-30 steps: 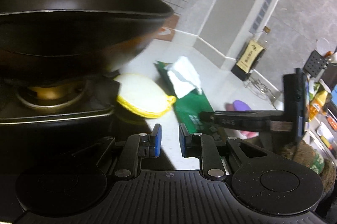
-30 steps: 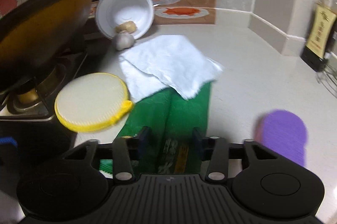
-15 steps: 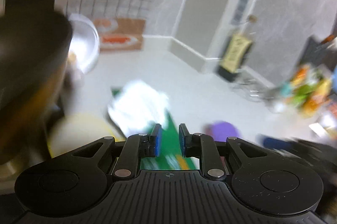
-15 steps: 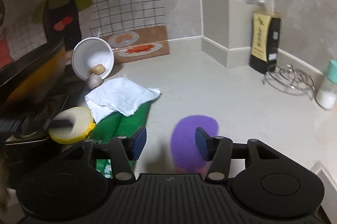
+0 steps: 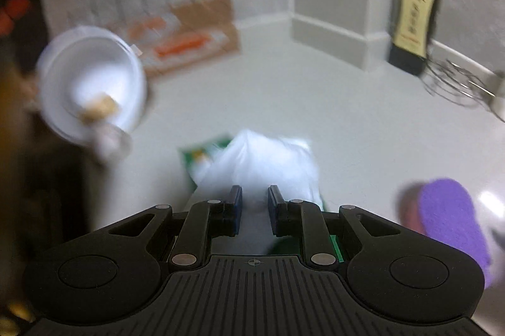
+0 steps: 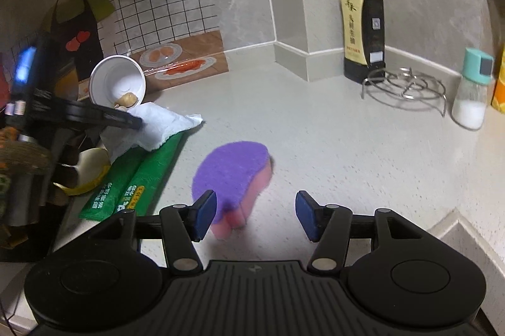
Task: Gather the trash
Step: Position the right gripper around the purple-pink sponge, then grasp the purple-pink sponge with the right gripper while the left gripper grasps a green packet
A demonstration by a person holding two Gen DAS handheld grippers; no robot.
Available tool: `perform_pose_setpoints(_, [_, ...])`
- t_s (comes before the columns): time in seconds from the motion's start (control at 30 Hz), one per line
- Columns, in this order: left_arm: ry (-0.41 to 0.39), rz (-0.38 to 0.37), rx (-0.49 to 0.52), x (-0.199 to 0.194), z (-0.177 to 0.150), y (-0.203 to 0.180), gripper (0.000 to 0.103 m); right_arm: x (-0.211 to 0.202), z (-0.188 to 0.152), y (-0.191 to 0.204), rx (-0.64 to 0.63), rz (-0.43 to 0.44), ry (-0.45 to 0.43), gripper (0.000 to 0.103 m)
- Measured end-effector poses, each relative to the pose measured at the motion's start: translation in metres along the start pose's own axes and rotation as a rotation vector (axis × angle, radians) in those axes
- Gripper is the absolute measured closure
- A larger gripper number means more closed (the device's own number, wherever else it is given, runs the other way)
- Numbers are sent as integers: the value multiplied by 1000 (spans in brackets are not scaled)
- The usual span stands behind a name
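Observation:
A crumpled white paper towel (image 5: 262, 165) lies on a green wrapper (image 5: 202, 153) on the counter. My left gripper (image 5: 254, 211) hovers just over the towel with its jaws a small gap apart and nothing between them. In the right wrist view the towel (image 6: 157, 127) rests on the green wrapper (image 6: 139, 178), and the left gripper's finger (image 6: 94, 115) reaches over it. My right gripper (image 6: 255, 216) is wide open and empty above a purple and pink sponge (image 6: 233, 175). A tipped white cup (image 6: 117, 83) holds food scraps.
A dark sauce bottle (image 6: 363, 20), a wire trivet (image 6: 407, 89) and a salt shaker (image 6: 472, 89) stand at the back right. A yellow-rimmed round pad (image 6: 88, 171) and a stove lie at the left. The counter edge (image 6: 457, 228) steps in at the right.
My left gripper swung away from the wok and came forward over the paper towel. My right gripper drew back to the right, over the purple sponge, and opened wider.

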State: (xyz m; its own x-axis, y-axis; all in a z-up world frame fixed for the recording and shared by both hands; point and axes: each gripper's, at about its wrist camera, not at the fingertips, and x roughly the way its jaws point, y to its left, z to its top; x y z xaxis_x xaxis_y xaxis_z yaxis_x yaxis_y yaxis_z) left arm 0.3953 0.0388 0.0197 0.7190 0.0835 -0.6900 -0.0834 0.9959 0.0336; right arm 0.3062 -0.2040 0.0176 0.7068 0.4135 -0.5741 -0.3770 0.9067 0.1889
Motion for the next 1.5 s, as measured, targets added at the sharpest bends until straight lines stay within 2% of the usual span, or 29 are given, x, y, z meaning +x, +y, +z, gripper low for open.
perform_pose_setpoints(0.1, [10,-108,28,-2,-9,-12,83,-2,-2,-5,6,11,-8,47])
perform_pose_setpoints(0.23, [68,-303,43,-22,-18,-19,82,6,2,-6,20,25,-13,46])
perform_pose_setpoints(0.37, [-13,-338,-9,-69,-27,-11,83,11,4,5,7,34,-28,43])
perform_pose_setpoints(0.47, [-46,-385,28,-99,-40,-18,83,11,2,15,-32,5,-48,41])
perform_pose_setpoints(0.53, [-56,-372,54,-107,-51,-30,82,8,1,16,-45,-6,-67,41])
perform_pose_setpoints(0.6, [-71,-299,114,-107,-63,-50,81,8,2,14,-23,-17,-66,41])
perform_pose_setpoints(0.67, [-83,-177,201,-99,-71,-70,80,8,1,8,9,-16,-51,41])
perform_pose_setpoints(0.73, [-54,-118,243,-87,-77,-78,80,7,-2,4,21,-20,-42,41])
perform_pose_setpoints(0.8, [5,-134,232,-75,-81,-81,78,6,-7,2,14,-28,-36,41])
perform_pose_setpoints(0.87, [-1,-131,244,-74,-81,-84,74,5,-10,-1,19,-32,-30,41])
perform_pose_setpoints(1.0, [35,-178,234,-71,-80,-90,45,4,-16,-8,42,-26,-19,41])
perform_pose_setpoints(1.1, [38,-179,231,-71,-81,-96,37,5,-20,-10,46,-21,-11,41])
perform_pose_setpoints(1.27, [12,-160,211,-74,-78,-90,40,4,-25,-14,55,-21,-12,41])
perform_pose_setpoints(1.37, [-26,-78,236,-75,-75,-85,40,3,-26,-16,60,-25,-11,41])
perform_pose_setpoints(1.43, [-13,-51,237,-71,-74,-79,40,3,-26,-16,63,-24,-10,41])
perform_pose_setpoints(1.5, [9,-69,222,-66,-74,-73,40,2,-25,-15,62,-23,-12,41])
